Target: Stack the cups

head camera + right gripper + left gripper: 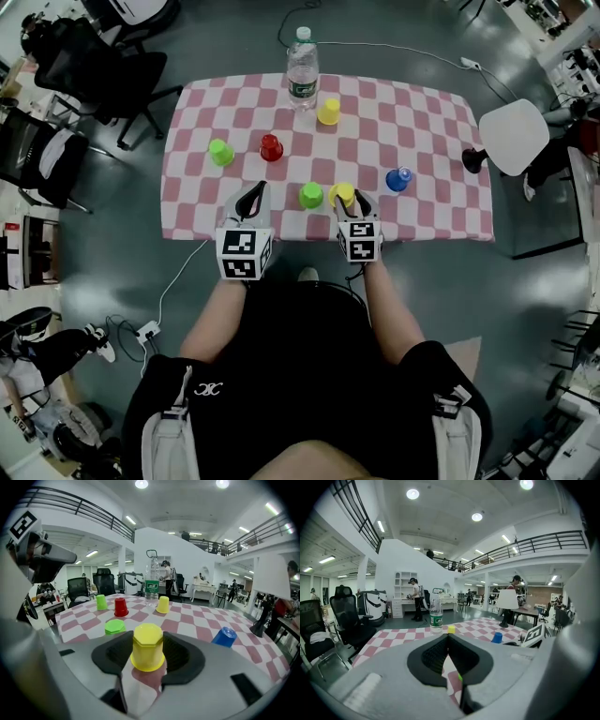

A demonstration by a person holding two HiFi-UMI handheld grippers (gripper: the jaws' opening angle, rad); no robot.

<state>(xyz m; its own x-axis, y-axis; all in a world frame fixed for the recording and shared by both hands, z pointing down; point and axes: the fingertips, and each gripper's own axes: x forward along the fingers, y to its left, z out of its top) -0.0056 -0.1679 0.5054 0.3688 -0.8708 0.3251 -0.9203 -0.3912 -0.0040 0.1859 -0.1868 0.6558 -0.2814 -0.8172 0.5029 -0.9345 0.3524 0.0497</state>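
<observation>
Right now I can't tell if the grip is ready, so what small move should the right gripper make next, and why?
Probably lift the near yellow cup a little. The right gripper looks closed on its sides, the cup stands upside down on the cloth, and the near green cup sits just to its left as a likely base.

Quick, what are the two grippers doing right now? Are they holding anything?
Left gripper: closed, holding nothing.
Right gripper: closed on the near yellow cup.
</observation>
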